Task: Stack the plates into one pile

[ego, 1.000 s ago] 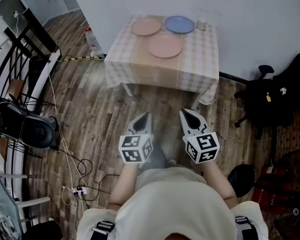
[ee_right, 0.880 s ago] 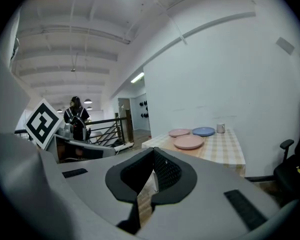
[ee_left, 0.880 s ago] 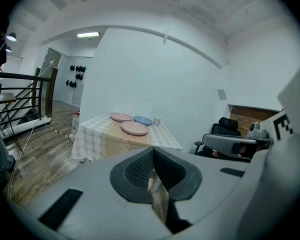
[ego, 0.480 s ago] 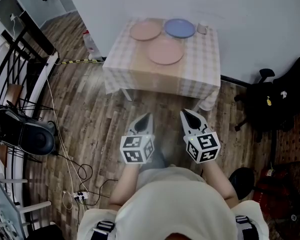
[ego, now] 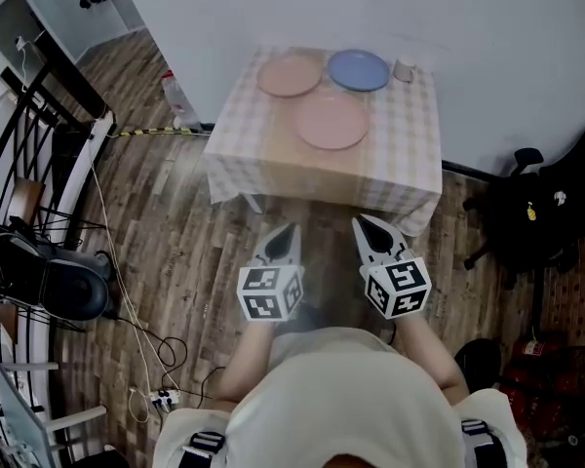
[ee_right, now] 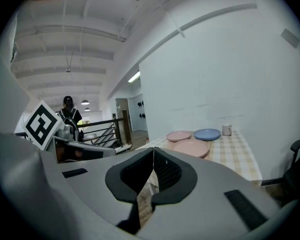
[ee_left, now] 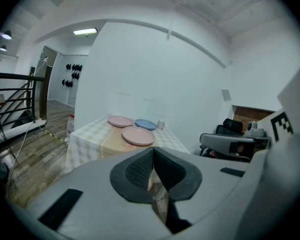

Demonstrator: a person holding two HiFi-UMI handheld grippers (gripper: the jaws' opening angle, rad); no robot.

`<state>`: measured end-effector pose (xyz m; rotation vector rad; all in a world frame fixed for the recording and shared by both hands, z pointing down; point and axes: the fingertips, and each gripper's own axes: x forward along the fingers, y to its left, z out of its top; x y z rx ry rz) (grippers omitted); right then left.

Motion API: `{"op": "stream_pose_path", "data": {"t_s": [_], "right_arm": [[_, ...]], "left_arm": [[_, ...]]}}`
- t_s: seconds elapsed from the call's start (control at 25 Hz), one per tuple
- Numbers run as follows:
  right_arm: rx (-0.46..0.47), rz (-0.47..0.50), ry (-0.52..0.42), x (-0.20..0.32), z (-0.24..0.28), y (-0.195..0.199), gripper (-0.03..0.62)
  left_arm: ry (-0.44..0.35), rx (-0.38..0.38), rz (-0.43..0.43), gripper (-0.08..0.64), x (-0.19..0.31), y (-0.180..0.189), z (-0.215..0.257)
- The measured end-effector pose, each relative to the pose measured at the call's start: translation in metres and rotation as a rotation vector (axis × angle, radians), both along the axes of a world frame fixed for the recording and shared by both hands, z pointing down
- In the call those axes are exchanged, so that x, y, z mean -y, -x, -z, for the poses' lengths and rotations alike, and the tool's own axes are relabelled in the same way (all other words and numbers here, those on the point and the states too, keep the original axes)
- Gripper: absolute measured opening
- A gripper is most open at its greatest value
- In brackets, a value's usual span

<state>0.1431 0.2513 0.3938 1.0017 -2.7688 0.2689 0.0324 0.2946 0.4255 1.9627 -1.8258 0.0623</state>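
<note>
Three plates lie apart on a small table with a checked cloth (ego: 390, 164): a pink plate (ego: 331, 124) nearest me, another pink plate (ego: 289, 76) at the back left, a blue plate (ego: 360, 69) at the back right. My left gripper (ego: 287, 230) and right gripper (ego: 361, 222) hang side by side over the wooden floor, short of the table's near edge. Both are shut with nothing between the jaws. The left gripper view shows the near pink plate (ee_left: 138, 135) ahead, and the right gripper view shows it too (ee_right: 191, 147).
A small white cup (ego: 404, 70) stands beside the blue plate by the wall. A black office chair and bags (ego: 541, 213) sit right of the table. A stair railing (ego: 39, 135), cables and a bottle (ego: 173, 89) are to the left. A person (ee_right: 67, 115) stands far off.
Both grippers and I have come closer to the table; in the head view it has slid down toward the grippers. The jaws have stayed shut.
</note>
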Motion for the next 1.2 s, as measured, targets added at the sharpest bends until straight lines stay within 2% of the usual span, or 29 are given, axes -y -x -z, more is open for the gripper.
{"op": "stream_pose_path", "data": {"t_s": [0.52, 0.92, 1.2], "right_arm": [[0.009, -0.034, 0.013, 0.064, -0.001, 0.076, 0.000], [0.010, -0.074, 0.028, 0.106, -0.011, 0.113, 0.002], [0.000, -0.097, 0.027, 0.128, -0.013, 0.124, 0.002]], "left_arm": [[0.018, 0.001, -0.071, 0.003, 0.069, 0.067, -0.005], [0.023, 0.007, -0.128, 0.003, 0.120, 0.107, -0.011], [0.031, 0.007, -0.151, 0.003, 0.144, 0.122, -0.015]]}}
